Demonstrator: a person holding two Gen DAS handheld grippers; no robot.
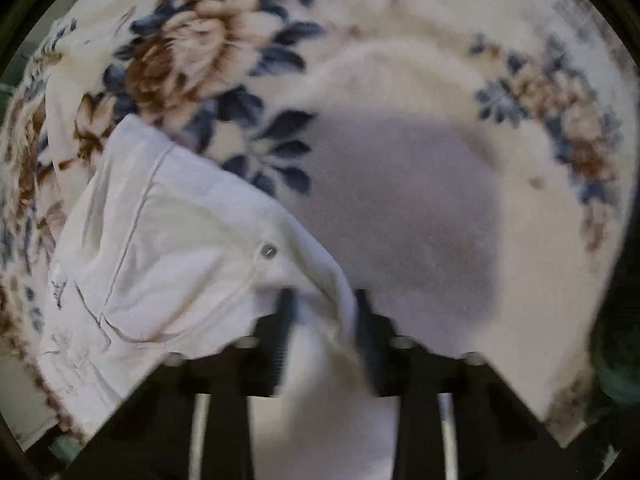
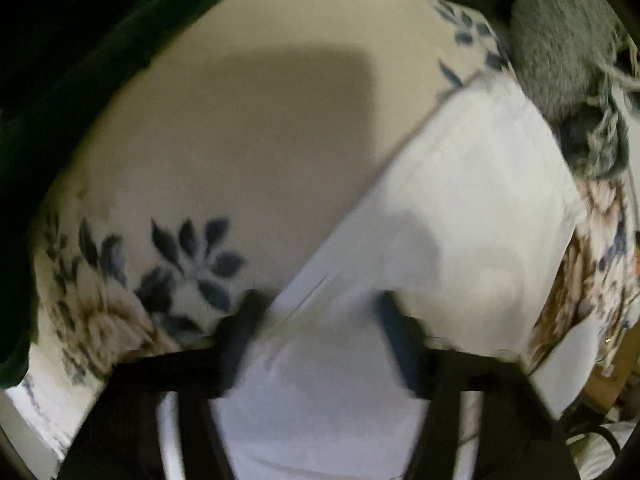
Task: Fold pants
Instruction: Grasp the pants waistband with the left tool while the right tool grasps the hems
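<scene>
My left claw (image 1: pixel 322 300) has its fingers spread, white pants (image 1: pixel 168 248) lying between and under them on the flowered blanket (image 1: pixel 224 64). My right claw (image 2: pixel 316 308) is spread too, straddling the pants' (image 2: pixel 460 184) edge; a grey cloth (image 2: pixel 560 40) lies beyond.

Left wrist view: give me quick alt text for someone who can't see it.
White pants, pocket seams and a metal rivet showing, lie bunched on a floral blanket, with their edge running between the spread fingers of the left gripper. The gripper's shadow falls on the cream blanket ahead; the picture is motion-blurred.
</scene>
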